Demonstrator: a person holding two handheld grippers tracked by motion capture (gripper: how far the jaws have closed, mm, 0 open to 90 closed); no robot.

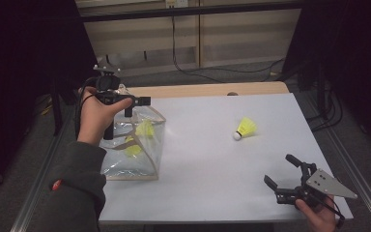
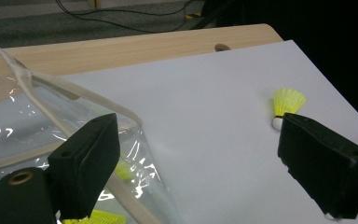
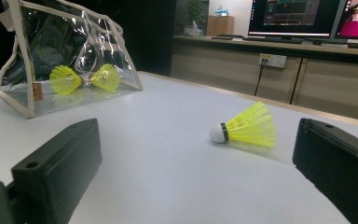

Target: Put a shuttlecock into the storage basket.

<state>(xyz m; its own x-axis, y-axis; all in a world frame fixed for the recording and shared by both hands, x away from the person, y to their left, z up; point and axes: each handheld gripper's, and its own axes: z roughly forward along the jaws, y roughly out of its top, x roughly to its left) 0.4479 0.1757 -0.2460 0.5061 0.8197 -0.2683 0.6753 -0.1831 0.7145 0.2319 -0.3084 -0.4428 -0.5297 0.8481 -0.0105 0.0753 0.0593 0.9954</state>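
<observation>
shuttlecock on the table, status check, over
Both grippers open: left gripper above clear bag, right gripper low at table. Shuttlecock lies loose between. Path clear.

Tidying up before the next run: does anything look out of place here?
One yellow shuttlecock lies on its side on the white table, apart from the clear bag that holds two others. Nothing looks spilled or damaged.
</observation>
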